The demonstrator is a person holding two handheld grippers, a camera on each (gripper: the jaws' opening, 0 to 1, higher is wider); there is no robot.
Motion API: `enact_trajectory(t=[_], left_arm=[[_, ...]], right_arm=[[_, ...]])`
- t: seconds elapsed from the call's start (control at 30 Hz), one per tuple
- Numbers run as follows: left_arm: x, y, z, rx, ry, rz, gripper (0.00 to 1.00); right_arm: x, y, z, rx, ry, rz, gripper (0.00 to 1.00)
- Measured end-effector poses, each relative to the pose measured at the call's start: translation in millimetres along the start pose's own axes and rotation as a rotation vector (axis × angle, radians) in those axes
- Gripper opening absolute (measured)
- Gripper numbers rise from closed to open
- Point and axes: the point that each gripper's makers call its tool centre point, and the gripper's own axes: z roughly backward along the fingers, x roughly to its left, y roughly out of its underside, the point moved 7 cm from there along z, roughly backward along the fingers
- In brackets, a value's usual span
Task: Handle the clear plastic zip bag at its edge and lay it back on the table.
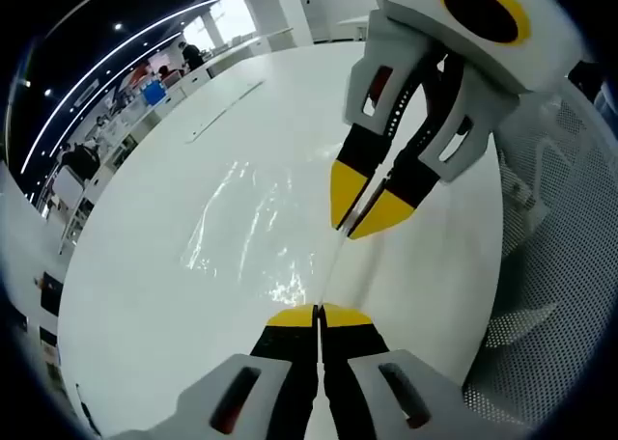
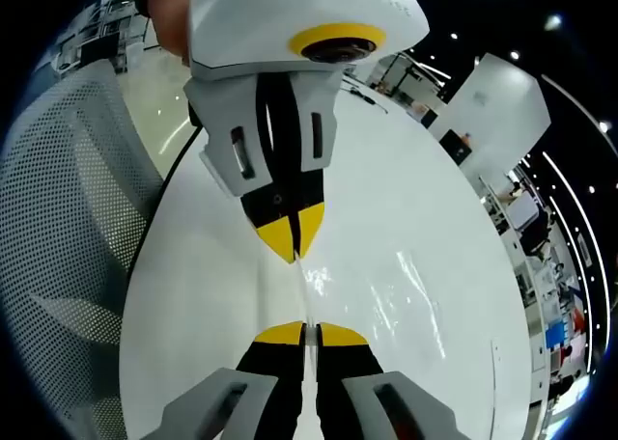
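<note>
Clear plastic zip bag (image 1: 253, 230), thin and glossy, spread across a smooth white round table (image 1: 145, 295), crinkled with bright streaks of reflected ceiling light. Transparent enough that the tabletop shows through; outline hard to trace except along 1 edge, drawn taut as a fine line between the 2 grippers.

In the left gripper view, left gripper (image 1: 319, 316) rising from the bottom: grey plastic body, black jaws, yellow tips. Jaws pressed together, pinching that bag edge at the tips. Right gripper (image 1: 365, 211) reaching in from above, same build, white housing behind; yellow tips nearly meeting, clamped on the same edge a little further along.

In the right gripper view, the same arrangement seen from the opposite end: right gripper (image 2: 304, 335) at the bottom, jaws closed on the thin film; left gripper (image 2: 291, 235) coming down from above, tips tight together on the edge. Bag (image 2: 386, 300) lying to the right of both, sheen and wrinkles catching light on the table (image 2: 193, 315).

Grey mesh chair back (image 2: 68, 228), perforated and curved, just beside the table's rim. Whether the gripped edge touches the tabletop or sits slightly raised: cannot tell.
</note>
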Motion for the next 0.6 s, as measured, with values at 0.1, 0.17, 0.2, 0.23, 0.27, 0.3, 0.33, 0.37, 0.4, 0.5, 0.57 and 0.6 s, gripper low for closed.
enact_trajectory(t=[0.1, 0.17, 0.2, 0.23, 0.27, 0.3, 0.33, 0.37, 0.4, 0.5, 0.57, 0.6], left_arm=[[0.2, 0.5, 0.0, 0.004, -0.001, 0.001, 0.00], [0.7, 0.7, 0.4, 0.006, -0.003, 0.002, 0.00], [0.8, 1.0, 0.5, 0.008, -0.004, 0.002, 0.00], [1.0, 1.4, 0.5, 0.010, -0.005, 0.003, 0.00], [1.1, 1.8, 0.6, 0.012, -0.006, 0.002, 0.00], [1.2, 2.1, 0.7, 0.013, -0.007, 0.002, 0.00], [1.9, 3.7, -0.2, 0.013, -0.007, 0.005, 0.00], [2.1, 4.7, -0.4, 0.017, -0.008, 0.005, 0.00], [5.8, 15.5, 2.1, 0.094, -0.032, -0.017, 0.00], [5.7, 23.3, 4.2, 0.025, 0.001, 0.074, 0.00], [9.8, 21.1, 9.0, -0.021, -0.037, 0.084, 0.00], [9.5, 16.9, 10.5, -0.057, -0.035, 0.094, 0.00]], right_arm=[[0.6, 0.3, 0.4, 0.001, 0.000, 0.001, 0.00], [0.8, 0.4, 0.6, 0.000, -0.001, 0.007, 0.00], [0.8, 0.4, 0.8, -0.001, -0.001, 0.009, 0.00], [0.5, 0.4, 0.6, -0.001, -0.001, 0.011, 0.00], [0.2, 0.5, 0.7, -0.001, 0.000, 0.012, 0.00], [0.0, 0.7, 0.6, 0.000, 0.000, 0.011, 0.00], [-0.2, 1.1, 0.7, 0.002, 0.001, 0.007, 0.00], [-0.3, 1.5, 0.8, 0.004, 0.002, 0.007, 0.00], [-3.6, 9.6, 3.2, 0.059, 0.024, 0.016, 0.00], [-6.1, 18.7, 8.6, 0.036, 0.016, -0.027, 0.00], [-6.7, 20.0, 11.3, 0.036, 0.016, -0.013, 0.00], [-7.3, 20.3, 10.9, 0.039, 0.017, -0.012, 0.00]])
